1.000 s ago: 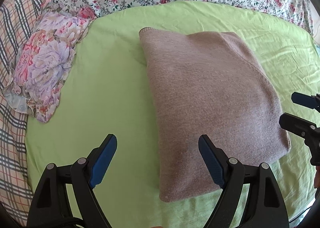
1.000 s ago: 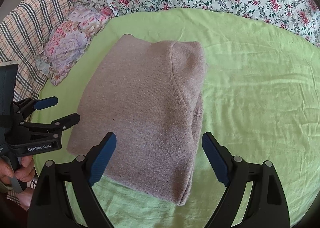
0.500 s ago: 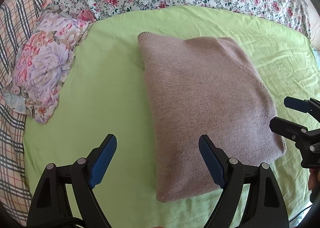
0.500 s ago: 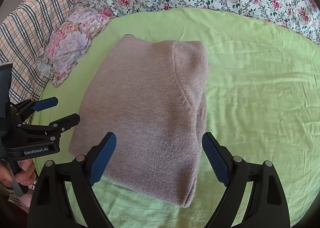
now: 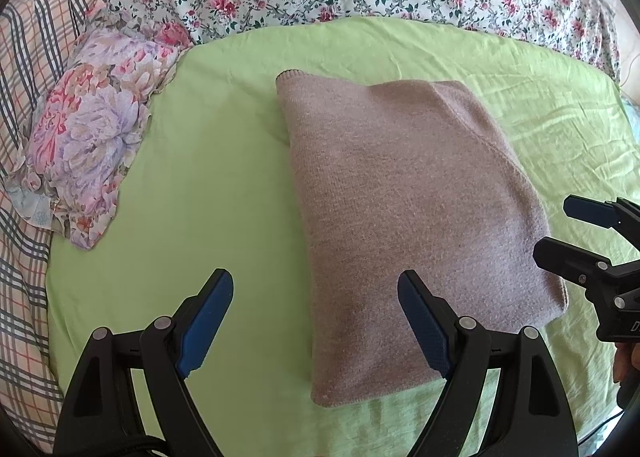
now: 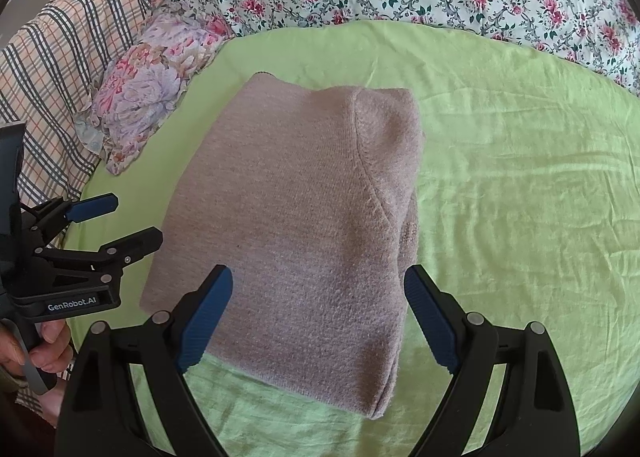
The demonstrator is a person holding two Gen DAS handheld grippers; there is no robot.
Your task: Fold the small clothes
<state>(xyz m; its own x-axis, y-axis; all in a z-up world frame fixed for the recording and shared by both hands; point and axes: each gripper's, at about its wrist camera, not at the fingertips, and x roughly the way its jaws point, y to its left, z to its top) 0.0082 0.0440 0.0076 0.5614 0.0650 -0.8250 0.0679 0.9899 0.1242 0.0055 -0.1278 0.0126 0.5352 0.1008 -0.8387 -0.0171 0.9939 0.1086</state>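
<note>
Sweater (image 6: 304, 225) lies folded just beyond right gripper (image 6: 318, 313), untouched.

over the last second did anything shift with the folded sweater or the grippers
Nothing visibly changed. The folded mauve knit sweater lies in the same spot on the light green bedsheet, and the left gripper and right gripper both hover open, holding nothing.

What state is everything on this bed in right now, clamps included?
Sweater: folded into a rectangle, lying flat.
Green sheet: spread out, lightly wrinkled.
Floral pillow: lying at the sheet's edge.
Left hand-held gripper: open, empty.
Right hand-held gripper: open, empty.
</note>
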